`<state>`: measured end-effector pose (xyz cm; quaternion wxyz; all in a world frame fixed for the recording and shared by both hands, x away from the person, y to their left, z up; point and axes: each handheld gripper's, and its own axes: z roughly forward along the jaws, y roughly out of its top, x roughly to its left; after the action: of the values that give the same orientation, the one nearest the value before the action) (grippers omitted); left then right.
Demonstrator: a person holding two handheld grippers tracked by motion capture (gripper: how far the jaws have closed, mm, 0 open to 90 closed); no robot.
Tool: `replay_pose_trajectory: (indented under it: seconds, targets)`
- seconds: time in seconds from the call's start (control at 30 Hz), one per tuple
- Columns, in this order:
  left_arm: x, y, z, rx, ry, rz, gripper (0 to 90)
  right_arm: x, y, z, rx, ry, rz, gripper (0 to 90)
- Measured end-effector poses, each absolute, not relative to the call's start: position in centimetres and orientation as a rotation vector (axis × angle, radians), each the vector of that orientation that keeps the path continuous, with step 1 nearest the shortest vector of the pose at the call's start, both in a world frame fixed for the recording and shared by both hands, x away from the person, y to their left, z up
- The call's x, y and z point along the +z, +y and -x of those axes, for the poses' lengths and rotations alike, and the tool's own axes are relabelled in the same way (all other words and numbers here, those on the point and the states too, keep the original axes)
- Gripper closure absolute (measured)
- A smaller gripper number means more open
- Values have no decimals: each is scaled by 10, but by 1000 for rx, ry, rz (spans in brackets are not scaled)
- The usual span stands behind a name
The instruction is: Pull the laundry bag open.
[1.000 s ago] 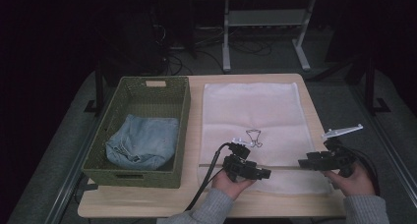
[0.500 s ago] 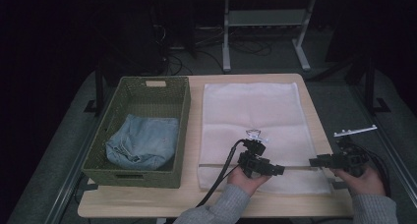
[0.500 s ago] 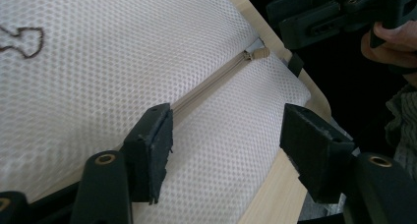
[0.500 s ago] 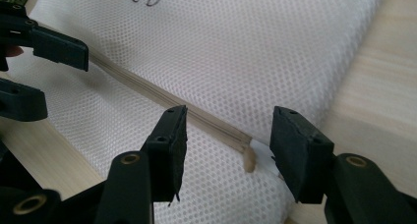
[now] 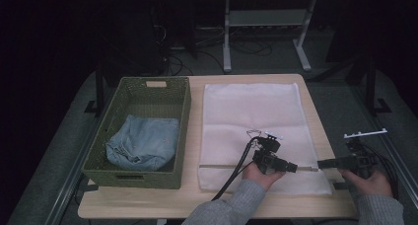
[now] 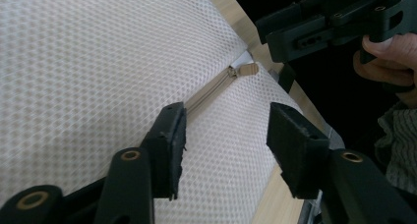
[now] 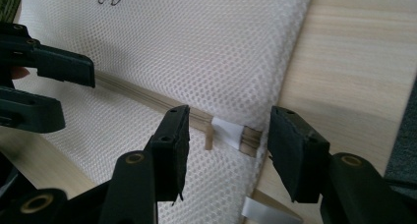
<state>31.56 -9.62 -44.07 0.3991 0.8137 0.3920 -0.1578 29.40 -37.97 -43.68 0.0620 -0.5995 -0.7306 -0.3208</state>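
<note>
Both grippers have slid toward the mesh laundry bag's [image 5: 251, 131] zipper end since a second ago — left gripper [image 5: 291, 167] and right gripper [image 5: 323, 163] face each other, jaws wide apart, holding nothing. Bag lies flat beside the basket [image 5: 183, 111]; light, limp, snag-prone. Best grip: the small zipper pull [image 7: 208, 137]. Wooden table [image 5: 315, 101], dark room.
</note>
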Motion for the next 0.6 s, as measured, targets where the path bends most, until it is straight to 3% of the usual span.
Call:
replay_pose_trajectory:
  seconds: [0.3,0.37,0.6]
  targets:
    - [-448,-115,-321,-451,1014,-2072,538,-445,-387,-296,-933,-2154,1833,552]
    - [-448,-119,-322,-459,1009,-2069,592,-448,-387,-296,-933,-2138,1833,587]
    - [-451,-129,-323,-460,1019,-2090,594,-452,-384,-297,-897,-2149,1830,613]
